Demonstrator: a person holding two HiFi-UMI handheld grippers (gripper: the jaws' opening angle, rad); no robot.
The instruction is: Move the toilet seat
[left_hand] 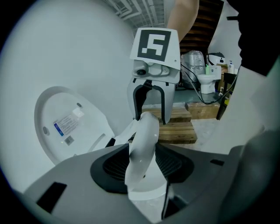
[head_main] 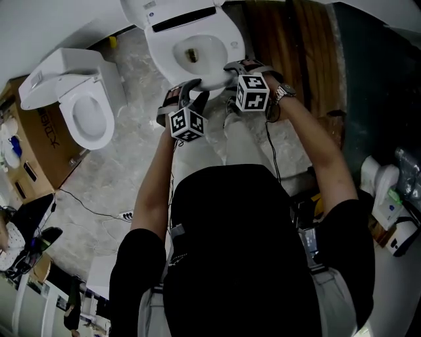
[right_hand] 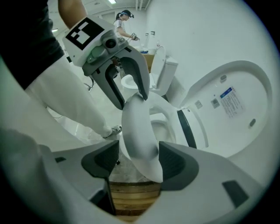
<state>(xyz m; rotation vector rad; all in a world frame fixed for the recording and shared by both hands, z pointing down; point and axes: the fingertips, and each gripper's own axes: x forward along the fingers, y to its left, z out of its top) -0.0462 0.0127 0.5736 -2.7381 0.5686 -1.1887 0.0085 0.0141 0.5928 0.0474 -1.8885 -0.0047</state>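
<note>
A white toilet [head_main: 197,49] stands in front of me with its lid [head_main: 141,10] raised. Both grippers hold the front rim of the white toilet seat [head_main: 214,82], which is lifted off the bowl [right_hand: 161,124]. In the head view my left gripper [head_main: 192,90] is at the rim's left and my right gripper [head_main: 239,68] at its right. In the left gripper view the seat [left_hand: 144,148] fills the left gripper [left_hand: 142,165], with the right gripper [left_hand: 151,107] clamped further along. In the right gripper view the seat [right_hand: 139,140] sits in the right gripper [right_hand: 138,162], beside the lid [right_hand: 227,109].
A second white toilet [head_main: 85,112] stands to the left by a cardboard box [head_main: 39,141]. A wooden pallet [head_main: 289,39] lies right of the toilet. A cable [head_main: 92,210] runs over the marbled floor. A person [right_hand: 124,19] stands far back in the right gripper view.
</note>
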